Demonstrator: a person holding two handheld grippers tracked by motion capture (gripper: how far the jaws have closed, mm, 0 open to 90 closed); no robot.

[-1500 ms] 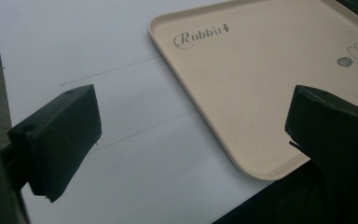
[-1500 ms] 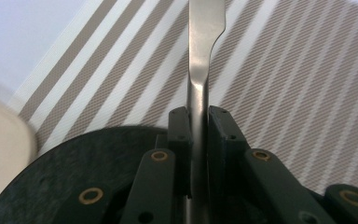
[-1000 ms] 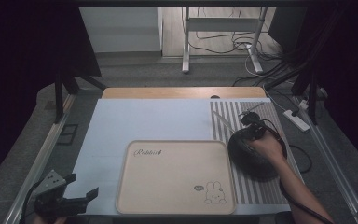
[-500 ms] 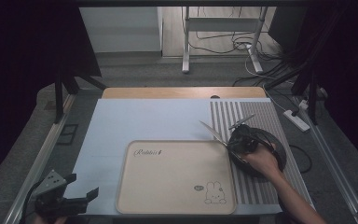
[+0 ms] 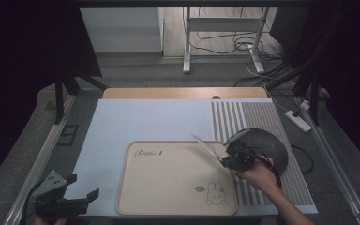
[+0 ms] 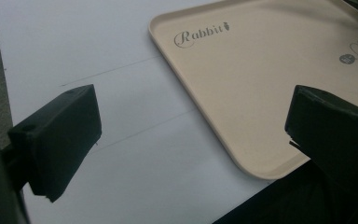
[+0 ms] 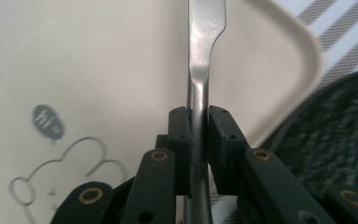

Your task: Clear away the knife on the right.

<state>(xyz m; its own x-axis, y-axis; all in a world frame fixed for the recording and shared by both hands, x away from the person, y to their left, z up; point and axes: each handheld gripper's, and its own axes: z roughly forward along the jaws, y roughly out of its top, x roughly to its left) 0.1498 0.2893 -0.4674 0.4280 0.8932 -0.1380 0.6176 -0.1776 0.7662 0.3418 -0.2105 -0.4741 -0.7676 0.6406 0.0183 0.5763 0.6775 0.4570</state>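
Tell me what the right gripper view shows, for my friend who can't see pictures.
The right gripper is shut on a shiny metal knife that points up over a cream tray. A little rabbit drawing is printed on the tray, and a dark woven basket sits at the right.

A silver knife [image 7: 200, 70] in black tongs [image 7: 198, 149] above a beige tray [image 5: 168, 187] printed with a grey rabbit; beside it, a dark woven basket [image 5: 269, 145] on a grey-and-white striped mat [image 5: 243, 117].
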